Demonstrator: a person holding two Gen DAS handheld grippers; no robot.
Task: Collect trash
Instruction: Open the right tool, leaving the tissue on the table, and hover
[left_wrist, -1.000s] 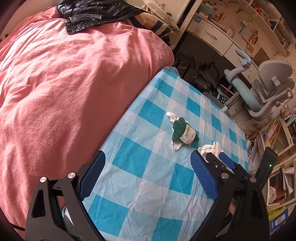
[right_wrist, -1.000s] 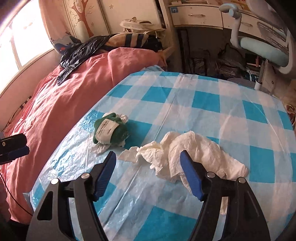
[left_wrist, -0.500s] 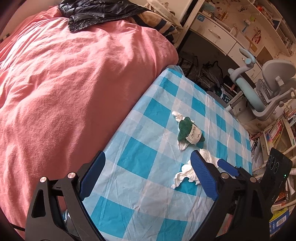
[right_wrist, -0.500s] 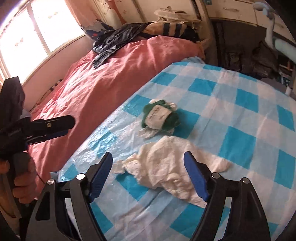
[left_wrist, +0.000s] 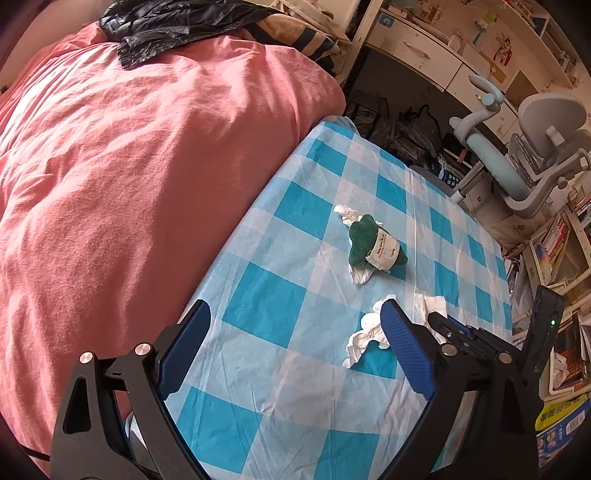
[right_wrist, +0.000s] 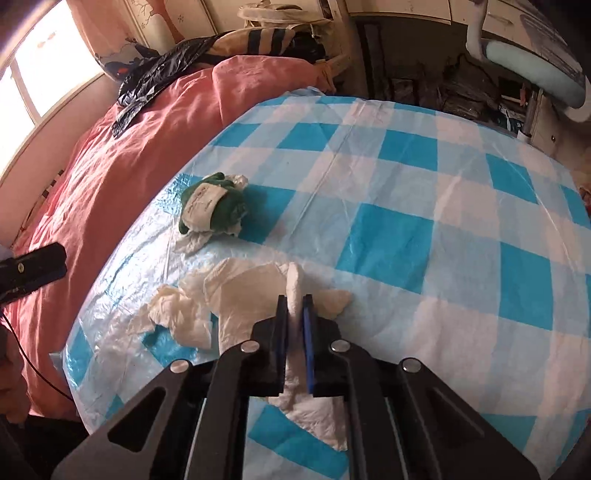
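A crumpled white tissue (right_wrist: 240, 291) lies near the front edge of the blue-and-white checked tablecloth (right_wrist: 406, 229). My right gripper (right_wrist: 294, 301) is closing its jaws on a raised fold of this tissue, and the pads pinch it. Beyond it, to the left, sits a green cloth bundle (right_wrist: 212, 208) with a white paper band, on top of another scrap of tissue. In the left wrist view the same tissue (left_wrist: 365, 332) and green bundle (left_wrist: 373, 245) show, with the right gripper (left_wrist: 439, 321) at the tissue. My left gripper (left_wrist: 295, 314) hangs open over the cloth, holding nothing.
A pink bed cover (left_wrist: 129, 177) borders the table on the left, with a black plastic bag (left_wrist: 177, 26) at its far end. A grey desk chair (left_wrist: 535, 147) and bookshelves (left_wrist: 561, 251) stand to the right, and dark bags (right_wrist: 461, 88) lie under the desk beyond.
The right gripper's jaws, wide apart in the earlier frames, have come together on a fold of the white tissue. The left gripper stays open and hardly moves.
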